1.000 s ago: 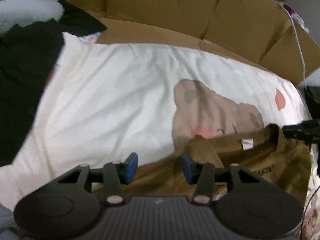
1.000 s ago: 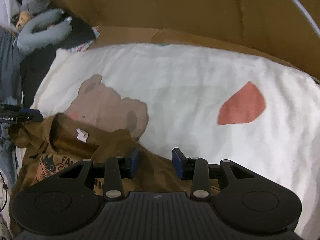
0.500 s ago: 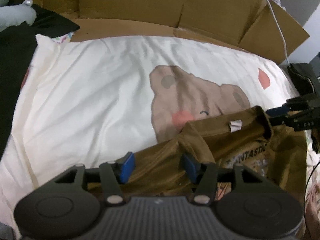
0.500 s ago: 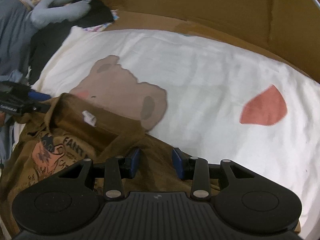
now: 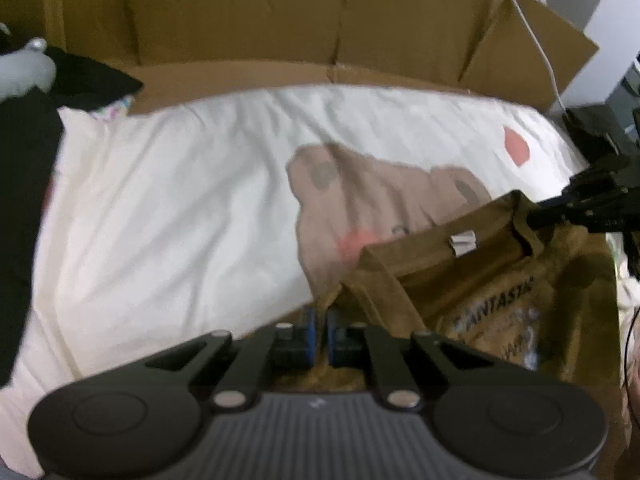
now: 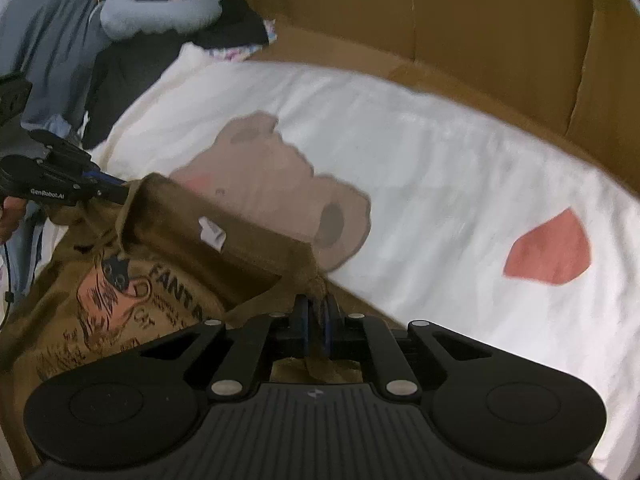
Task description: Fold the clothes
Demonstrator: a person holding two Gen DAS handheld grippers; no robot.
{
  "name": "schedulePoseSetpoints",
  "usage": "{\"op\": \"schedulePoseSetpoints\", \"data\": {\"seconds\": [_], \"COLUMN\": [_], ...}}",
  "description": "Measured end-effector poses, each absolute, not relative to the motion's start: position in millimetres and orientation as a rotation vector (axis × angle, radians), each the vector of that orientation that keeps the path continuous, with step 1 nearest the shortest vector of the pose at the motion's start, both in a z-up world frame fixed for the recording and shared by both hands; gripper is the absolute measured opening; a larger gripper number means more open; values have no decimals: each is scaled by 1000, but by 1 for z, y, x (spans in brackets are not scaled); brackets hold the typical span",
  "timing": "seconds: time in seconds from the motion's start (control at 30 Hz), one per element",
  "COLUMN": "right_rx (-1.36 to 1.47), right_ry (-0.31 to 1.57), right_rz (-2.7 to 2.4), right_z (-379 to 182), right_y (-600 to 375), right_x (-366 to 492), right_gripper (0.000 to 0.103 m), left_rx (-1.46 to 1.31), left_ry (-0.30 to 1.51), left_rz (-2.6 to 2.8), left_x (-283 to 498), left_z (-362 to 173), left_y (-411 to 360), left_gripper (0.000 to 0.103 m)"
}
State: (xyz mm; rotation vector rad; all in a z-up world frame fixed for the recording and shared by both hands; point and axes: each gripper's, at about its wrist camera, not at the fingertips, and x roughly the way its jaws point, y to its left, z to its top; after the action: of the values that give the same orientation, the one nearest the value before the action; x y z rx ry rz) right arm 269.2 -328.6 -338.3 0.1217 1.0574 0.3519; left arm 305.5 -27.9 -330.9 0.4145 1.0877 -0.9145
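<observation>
Shirt (image 6: 132,280) pinched at both shoulders!
Left gripper (image 5: 319,334) and right gripper (image 6: 315,322) clamp brown cloth, collar taut mid-frame; next, spread it flat over sheet (image 6: 440,184).

Bear sheet and clutter

A cream sheet (image 6: 440,184) fronts cardboard (image 5: 280,20); a grey plush (image 6: 156,8) lies on dark clothes (image 5: 24,168).

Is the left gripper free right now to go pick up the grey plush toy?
Probably not: the left gripper is shut on the brown T-shirt, and the grey plush toy lies off at the far left on dark clothing.
</observation>
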Motion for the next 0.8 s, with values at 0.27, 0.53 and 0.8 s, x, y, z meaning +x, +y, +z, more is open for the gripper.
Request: {"op": "schedulePoseSetpoints", "data": {"seconds": [0.27, 0.53, 0.8], "right_rx": [94, 74, 52], "right_ry": [1007, 995, 1009], "right_rz": [281, 210, 150], "right_z": [-326, -328, -346], "right_y": [-338, -344, -341], "right_x": [295, 329, 357], "right_gripper": [5, 4, 4], "left_rx": [378, 352, 387], "left_ry": [1026, 1020, 1039], "left_rz": [-810, -693, -630], "left_x": [333, 365, 390], "left_z": [-329, -345, -371], "left_y": [-51, -83, -99], "left_gripper": [5, 4, 4]}}
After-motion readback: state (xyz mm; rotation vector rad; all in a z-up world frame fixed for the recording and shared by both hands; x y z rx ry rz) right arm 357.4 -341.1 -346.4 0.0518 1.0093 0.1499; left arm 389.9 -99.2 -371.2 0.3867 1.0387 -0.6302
